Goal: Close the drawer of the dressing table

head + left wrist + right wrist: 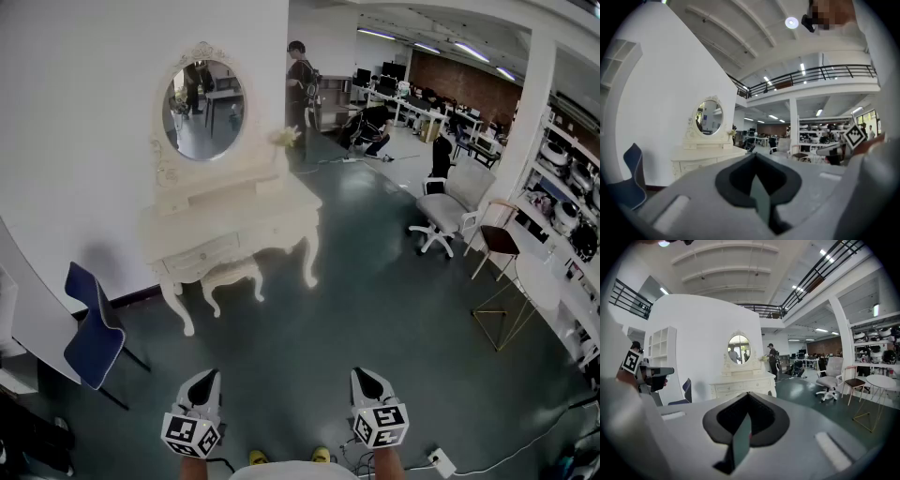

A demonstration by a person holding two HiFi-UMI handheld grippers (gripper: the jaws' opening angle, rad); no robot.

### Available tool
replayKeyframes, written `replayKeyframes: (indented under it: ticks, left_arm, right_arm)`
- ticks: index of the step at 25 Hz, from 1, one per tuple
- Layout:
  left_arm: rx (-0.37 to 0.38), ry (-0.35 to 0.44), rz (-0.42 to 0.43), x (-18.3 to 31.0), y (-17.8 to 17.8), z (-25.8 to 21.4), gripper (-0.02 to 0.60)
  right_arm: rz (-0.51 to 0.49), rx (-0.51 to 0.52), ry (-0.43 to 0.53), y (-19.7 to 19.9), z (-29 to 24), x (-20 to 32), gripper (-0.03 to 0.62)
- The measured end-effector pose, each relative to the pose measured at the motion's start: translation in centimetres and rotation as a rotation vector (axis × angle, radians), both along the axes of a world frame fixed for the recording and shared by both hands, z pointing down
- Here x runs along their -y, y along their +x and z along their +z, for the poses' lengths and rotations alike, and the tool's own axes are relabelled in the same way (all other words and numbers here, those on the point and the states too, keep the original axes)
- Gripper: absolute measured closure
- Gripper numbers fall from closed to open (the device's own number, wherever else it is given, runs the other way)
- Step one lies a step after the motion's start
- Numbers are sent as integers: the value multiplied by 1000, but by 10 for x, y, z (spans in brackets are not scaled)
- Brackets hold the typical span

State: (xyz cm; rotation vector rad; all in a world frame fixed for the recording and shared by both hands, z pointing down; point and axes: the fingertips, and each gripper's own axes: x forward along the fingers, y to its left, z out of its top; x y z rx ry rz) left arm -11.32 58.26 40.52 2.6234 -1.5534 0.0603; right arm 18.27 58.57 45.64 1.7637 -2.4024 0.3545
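Standing well back from the dressing table (230,230), the person is holding both tools low and level in front of the body. The left gripper (207,377) is showing its jaws pressed together with nothing between them, and the right gripper (365,374) is doing the same, pads meeting at the tip and empty. From where the person is facing, the table is sitting at about eleven o'clock against the white wall, with its oval mirror (203,110) above and a matching stool (234,277) tucked under it. The drawer (201,254) is lying in the front apron just above that stool, and from this range I am not managing to tell how far out it is standing. A blue chair (92,330) is sitting at nine o'clock, apart from the table.

To my eye the job is only just starting, and the walk-up is what is needed now. Doing it well is meaning heading toward eleven o'clock clear of the blue chair, squaring up to the drawer front, and using one closed tool as a blunt tip, pushing flat on the middle of the panel straight toward twelve o'clock. Pushing off-centre is risking skewing the drawer in its runners, and the stool is likely crowding the feet
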Motion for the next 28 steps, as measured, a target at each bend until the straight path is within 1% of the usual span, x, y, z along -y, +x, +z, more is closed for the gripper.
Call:
replayKeyframes:
  ticks: [7,11,14,18,28]
  left_arm:
    - [1,-5,6,-6,1,0,583]
    - [2,-2,-1,-9,-4,0,583]
    - [-2,4,-9,-9,-9,-2,583]
    - [-5,10,-3,-12,-6,-5,583]
    - [-23,-10,6,-16,-6,4,583]
  right_arm:
    - [-13,0,-5,-8,2,-5,592]
    - [-22,1,-5,-15,3,-6,592]
    - [-33,2,11,-21,-1,-5,592]
    - [-61,-14,42,-27,-8,-10,592]
    - [-61,-41,31,-30,-4,-10,586]
